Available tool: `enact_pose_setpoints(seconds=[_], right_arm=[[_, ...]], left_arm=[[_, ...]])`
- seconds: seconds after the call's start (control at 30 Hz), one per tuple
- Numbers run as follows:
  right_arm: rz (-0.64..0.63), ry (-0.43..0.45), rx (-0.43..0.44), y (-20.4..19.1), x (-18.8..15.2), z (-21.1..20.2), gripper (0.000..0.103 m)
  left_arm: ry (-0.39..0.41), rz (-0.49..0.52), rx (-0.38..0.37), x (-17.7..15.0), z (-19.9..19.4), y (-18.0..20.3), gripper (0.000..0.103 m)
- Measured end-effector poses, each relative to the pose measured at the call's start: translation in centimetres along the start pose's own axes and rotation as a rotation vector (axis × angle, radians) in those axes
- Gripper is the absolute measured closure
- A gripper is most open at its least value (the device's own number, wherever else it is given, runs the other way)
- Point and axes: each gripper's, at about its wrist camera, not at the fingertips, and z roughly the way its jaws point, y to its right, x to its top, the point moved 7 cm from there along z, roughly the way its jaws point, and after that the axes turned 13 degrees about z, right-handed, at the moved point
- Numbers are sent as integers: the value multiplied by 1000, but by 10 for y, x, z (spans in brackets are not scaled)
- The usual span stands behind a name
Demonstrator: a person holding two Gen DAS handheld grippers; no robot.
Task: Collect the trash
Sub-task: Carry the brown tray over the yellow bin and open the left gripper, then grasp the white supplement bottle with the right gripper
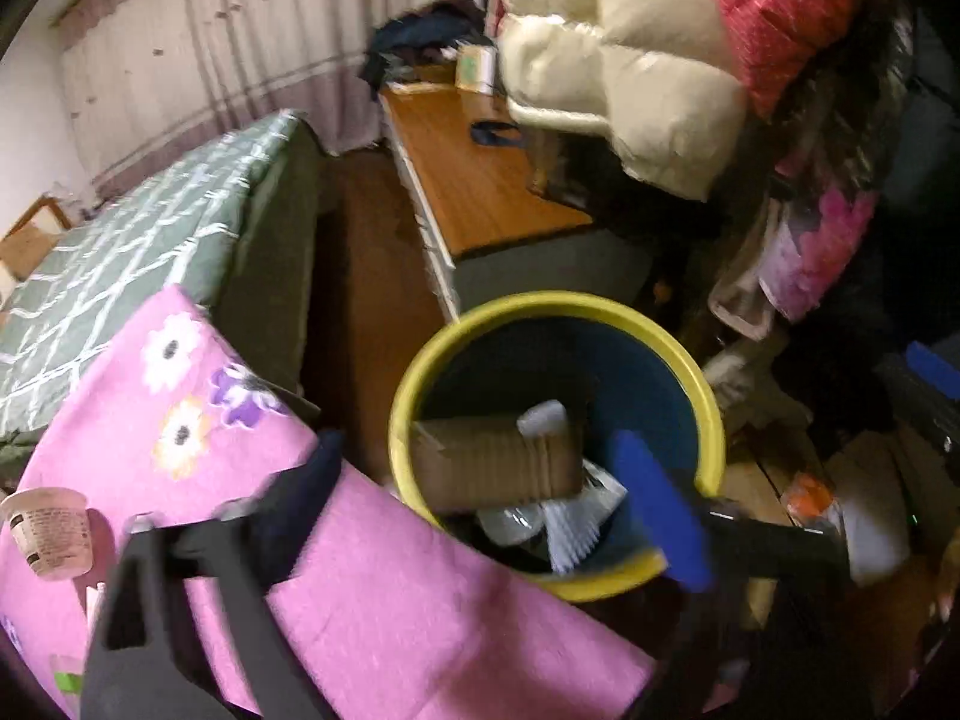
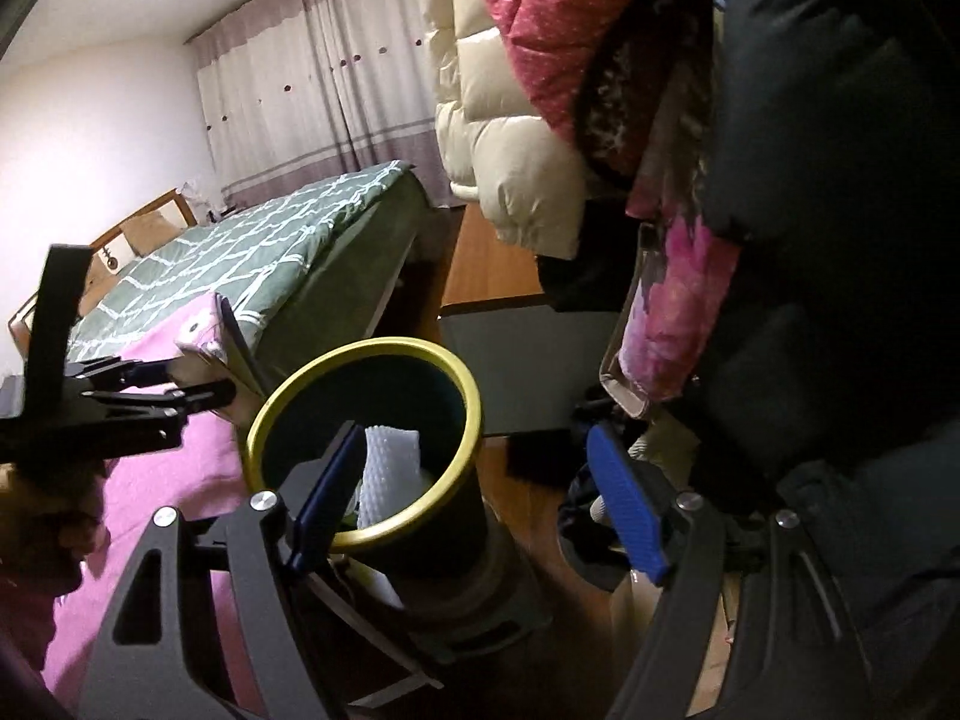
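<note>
A dark bin with a yellow rim (image 1: 414, 360) (image 2: 300, 384) stands on the floor beside a table with a pink flowered cloth (image 1: 384, 588). It holds a cardboard piece (image 1: 492, 462) and white plastic trash (image 1: 570, 528) (image 2: 390, 456). My left gripper (image 1: 480, 480) is open and empty above the bin; it also shows in the right wrist view (image 2: 198, 384) over the table's edge. My right gripper (image 2: 480, 504) is open and empty just above the bin's near rim. A paper cup (image 1: 51, 531) lies on the pink cloth at the left.
A bed with a green checked cover (image 1: 138, 252) (image 2: 240, 246) stands behind the table. A wooden desk (image 1: 480, 180) is behind the bin. Coats hang at the right (image 1: 630, 60) (image 2: 810, 240). Clutter lies on the floor at the right (image 1: 840, 498).
</note>
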Motion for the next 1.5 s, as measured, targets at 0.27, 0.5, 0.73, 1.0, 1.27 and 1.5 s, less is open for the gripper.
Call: enact_pose_setpoints(seconds=[0.27, 0.5, 0.73, 1.0, 1.27, 1.5], right_arm=[[-63, -60, 108, -57, -12, 27, 31], [-218, -129, 263, -167, -37, 54, 31], [-338, -171, 331, -238, -71, 46, 31], [-466, -274, 486, -287, -112, 21, 31], [-644, -408, 535, -327, -177, 35, 31], [-636, -506, 561, -336, -201, 51, 33]], left_arm=[[162, -202, 122, -45, -89, -73, 5], [233, -434, 510, -186, -200, -192, 5], [126, -675, 777, -342, -247, -288, 5], [98, -823, 799, -403, -255, -313, 5], [69, -794, 790, -397, -240, -309, 5], [68, -792, 773, -396, -237, -308, 5]])
